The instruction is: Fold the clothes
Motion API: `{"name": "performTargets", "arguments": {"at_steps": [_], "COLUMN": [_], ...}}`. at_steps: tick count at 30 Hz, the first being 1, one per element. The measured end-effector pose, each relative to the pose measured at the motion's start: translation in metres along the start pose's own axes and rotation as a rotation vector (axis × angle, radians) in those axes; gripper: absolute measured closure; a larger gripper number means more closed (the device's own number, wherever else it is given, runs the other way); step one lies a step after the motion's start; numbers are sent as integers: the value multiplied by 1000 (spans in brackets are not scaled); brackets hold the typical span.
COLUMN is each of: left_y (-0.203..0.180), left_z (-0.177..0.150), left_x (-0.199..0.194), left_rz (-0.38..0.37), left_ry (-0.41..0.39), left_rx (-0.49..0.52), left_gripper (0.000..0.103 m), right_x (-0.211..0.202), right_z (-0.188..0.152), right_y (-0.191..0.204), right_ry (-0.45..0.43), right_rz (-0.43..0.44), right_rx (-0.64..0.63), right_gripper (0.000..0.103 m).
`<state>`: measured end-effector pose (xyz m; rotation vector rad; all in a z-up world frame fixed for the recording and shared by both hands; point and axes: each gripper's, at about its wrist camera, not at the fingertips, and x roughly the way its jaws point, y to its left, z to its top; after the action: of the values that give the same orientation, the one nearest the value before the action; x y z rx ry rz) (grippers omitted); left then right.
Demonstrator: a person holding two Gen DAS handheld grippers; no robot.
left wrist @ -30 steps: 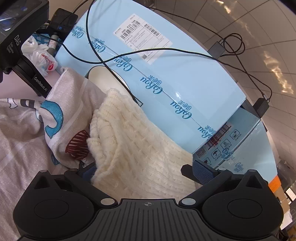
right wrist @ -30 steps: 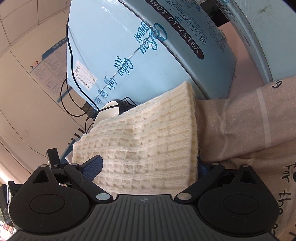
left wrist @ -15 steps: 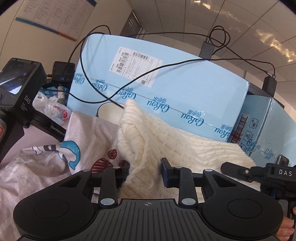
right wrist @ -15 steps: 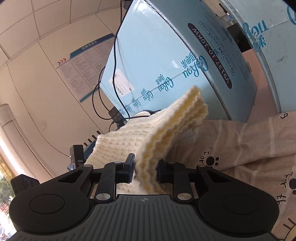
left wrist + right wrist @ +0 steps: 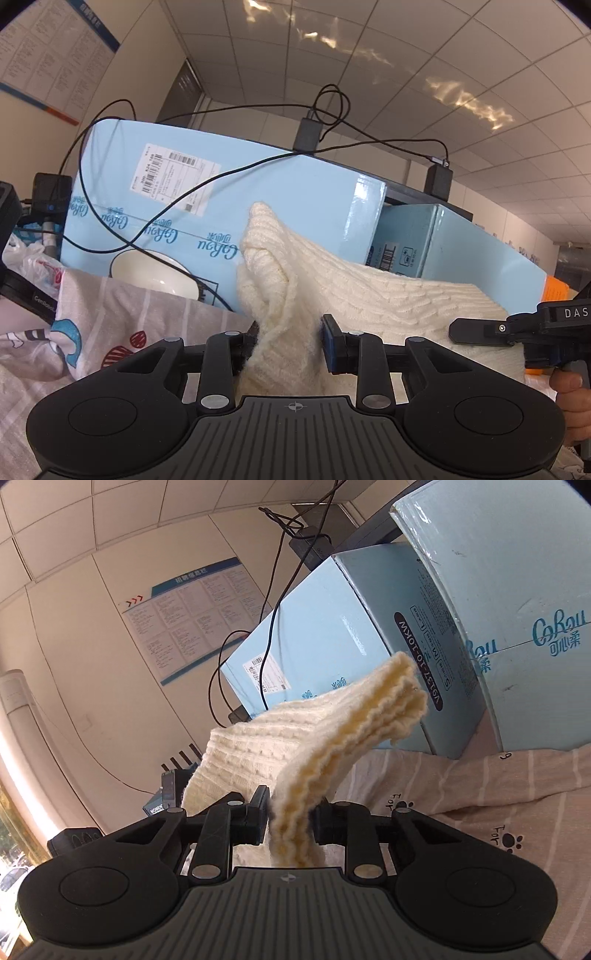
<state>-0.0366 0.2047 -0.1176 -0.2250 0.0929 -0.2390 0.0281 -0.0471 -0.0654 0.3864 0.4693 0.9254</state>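
Observation:
A cream cable-knit sweater [image 5: 354, 284] is held up between my two grippers. My left gripper [image 5: 290, 336] is shut on a bunched corner of it, which sticks up above the fingers. My right gripper [image 5: 291, 812] is shut on the stacked layered edge of the same sweater [image 5: 332, 746], which arches up and to the right. The right gripper also shows at the right edge of the left wrist view [image 5: 517, 328], with the sweater stretched between the two. The part of the sweater below the grippers is hidden.
Light blue cardboard boxes [image 5: 258, 206] stand close behind, with black cables and power adapters [image 5: 306, 133] draped over them. A white bowl [image 5: 151, 273] sits by the box. A printed grey garment [image 5: 122, 317] lies at the left, a beige paw-print garment [image 5: 498, 797] at the right.
Both grippers closed on the sweater's edges and lifted it. The views tilted up from the pile toward the boxes, wall and ceiling, and the sweater now hangs between them.

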Motion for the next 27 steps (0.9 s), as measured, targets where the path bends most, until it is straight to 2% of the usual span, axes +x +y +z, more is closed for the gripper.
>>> {"name": "performTargets", "arguments": {"at_steps": [5, 9, 16, 22, 27], "left_y": [-68, -113, -191, -227, -229], "left_z": [-11, -21, -46, -64, -68], "left_x": [5, 17, 45, 79, 89], "left_rz": [-136, -261, -396, -480, -505], "left_ry": [57, 164, 293, 388, 446], "left_rx": [132, 142, 187, 228, 225], "left_gripper": [76, 76, 76, 76, 75], "right_x": [-78, -143, -227, -263, -274], "right_z": [-15, -21, -41, -52, -67], "right_y": [-17, -24, -64, -88, -100], "right_ry": [-11, -32, -120, -113, -39], "right_rz": [-106, -199, -336, -454, -471], "right_rx": [-9, -23, 80, 109, 117], "right_gripper": [81, 81, 81, 81, 80]}}
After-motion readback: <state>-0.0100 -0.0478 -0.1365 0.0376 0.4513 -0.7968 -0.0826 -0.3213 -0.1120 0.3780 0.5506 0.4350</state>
